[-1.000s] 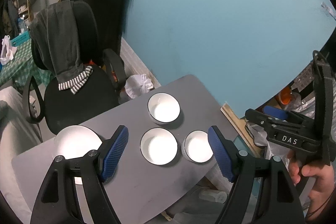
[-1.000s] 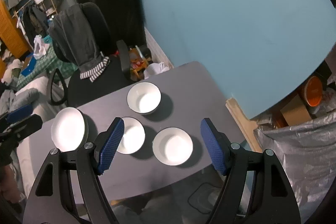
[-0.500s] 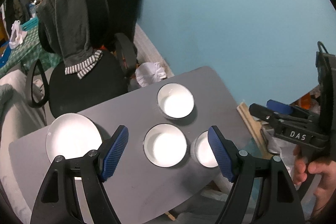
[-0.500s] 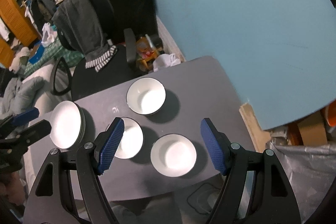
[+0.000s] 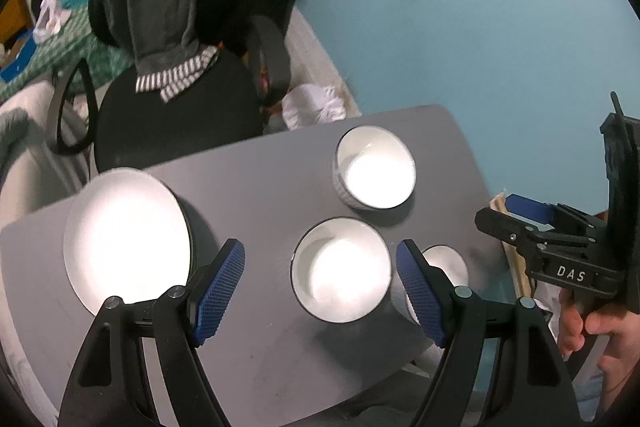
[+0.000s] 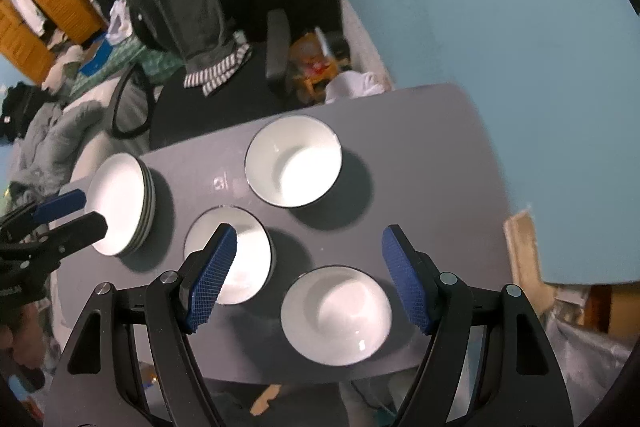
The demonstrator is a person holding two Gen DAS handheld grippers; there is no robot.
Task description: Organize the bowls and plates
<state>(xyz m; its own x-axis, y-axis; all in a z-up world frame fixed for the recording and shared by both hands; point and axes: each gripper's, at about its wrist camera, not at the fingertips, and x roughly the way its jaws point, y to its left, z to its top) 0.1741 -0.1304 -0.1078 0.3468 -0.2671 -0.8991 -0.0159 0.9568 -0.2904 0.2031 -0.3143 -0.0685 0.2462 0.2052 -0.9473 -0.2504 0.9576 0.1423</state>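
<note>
My left gripper (image 5: 320, 287) and right gripper (image 6: 306, 277) both released, bowls (image 6: 294, 161) apart on table (image 6: 420, 155), plates (image 6: 120, 203) at nine o'clock, chair (image 6: 224, 83) at twelve

Left hand-held gripper (image 5: 320, 285) and right hand-held gripper (image 6: 306, 277) point steeply downward — jaws apart, apparently empty.

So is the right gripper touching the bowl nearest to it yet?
Apart. In the right wrist view the right gripper hangs open above the nearest bowl; grey table shows between both blue pads and the rim, with nothing clamped.
</note>
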